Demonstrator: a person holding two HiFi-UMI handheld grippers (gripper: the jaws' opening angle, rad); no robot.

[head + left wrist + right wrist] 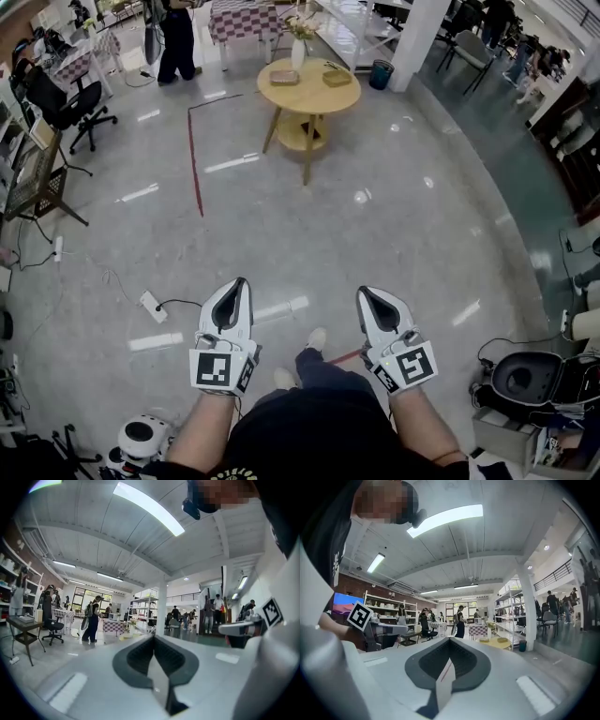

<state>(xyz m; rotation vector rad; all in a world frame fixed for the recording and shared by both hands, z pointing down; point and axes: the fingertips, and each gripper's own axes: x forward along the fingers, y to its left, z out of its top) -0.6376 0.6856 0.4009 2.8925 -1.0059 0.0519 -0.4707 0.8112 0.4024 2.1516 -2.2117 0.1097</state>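
The round wooden counter (309,98) is found straight ahead of both grippers and well apart from them, out across the polished floor (403,216). A slim vase (298,52) with flowers is set near its far edge, and two low flat things (284,78) (337,78) are laid on either side of the top; what they are cannot be told. The counter is placed roughly on the line midway between the two grippers, so neither is clearly nearer. The left gripper (240,281) is held low in front of the person with its jaws brought together at the tips and nothing between them. The right gripper (364,292) is held alongside it, likewise closed and empty, and both are pointed forward toward the counter. A white power strip (153,306) is seen on the floor just left of the left gripper, and a red line (194,155) is marked on the floor left of the counter.
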